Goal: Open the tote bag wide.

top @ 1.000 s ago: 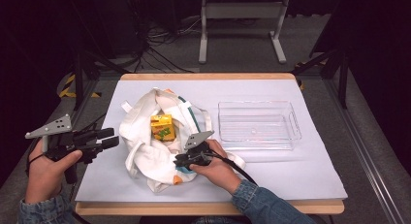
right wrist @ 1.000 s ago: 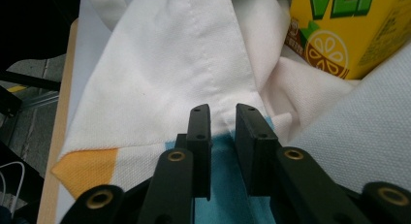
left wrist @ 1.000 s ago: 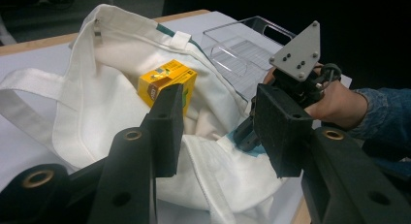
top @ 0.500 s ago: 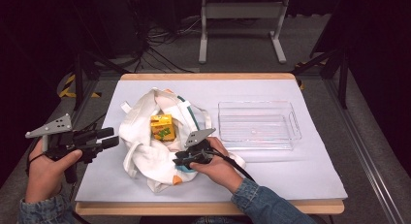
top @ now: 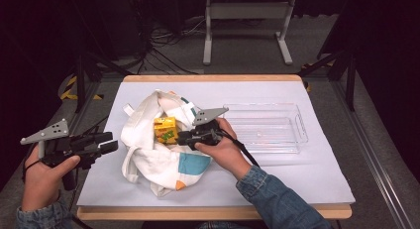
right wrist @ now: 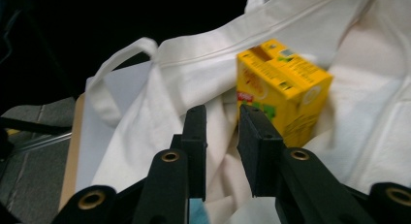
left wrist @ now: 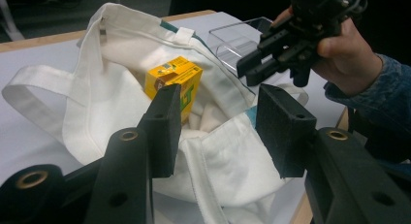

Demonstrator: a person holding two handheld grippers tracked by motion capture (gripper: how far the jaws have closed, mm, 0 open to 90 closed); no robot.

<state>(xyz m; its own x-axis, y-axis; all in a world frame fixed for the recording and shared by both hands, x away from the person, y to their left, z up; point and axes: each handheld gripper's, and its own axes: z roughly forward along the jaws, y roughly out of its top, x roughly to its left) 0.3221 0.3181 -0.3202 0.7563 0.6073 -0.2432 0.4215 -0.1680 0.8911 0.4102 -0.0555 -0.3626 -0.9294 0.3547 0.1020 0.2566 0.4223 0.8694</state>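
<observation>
A white tote bag (top: pixel 157 165) lies open on the table with a yellow carton (top: pixel 165 130) standing in its mouth. My right gripper (top: pixel 181 138) hovers just right of the carton and points at it. Its jaws have just been closing a little, leaving a narrow gap with nothing in it. In the right gripper view the carton (right wrist: pixel 281 90) is just beyond the right jaw, with bag cloth (right wrist: pixel 194 73) behind. My left gripper (top: pixel 106 143) is held at the table's left edge, open and empty. It faces the bag (left wrist: pixel 92 103), the carton (left wrist: pixel 173 81) and the right gripper (left wrist: pixel 249 66).
A clear plastic tray (top: pixel 267 140) sits empty on the white table cover (top: pixel 307 179) to the right of the bag; its corner (left wrist: pixel 232 37) is seen past the bag. The bag's handles (top: pixel 130 111) trail to the far left. Cables and a metal stand lie on the floor beyond.
My right gripper has risen and moved away from me and slightly left, from the bag's near edge to beside the carton. The left hand has stayed put.
</observation>
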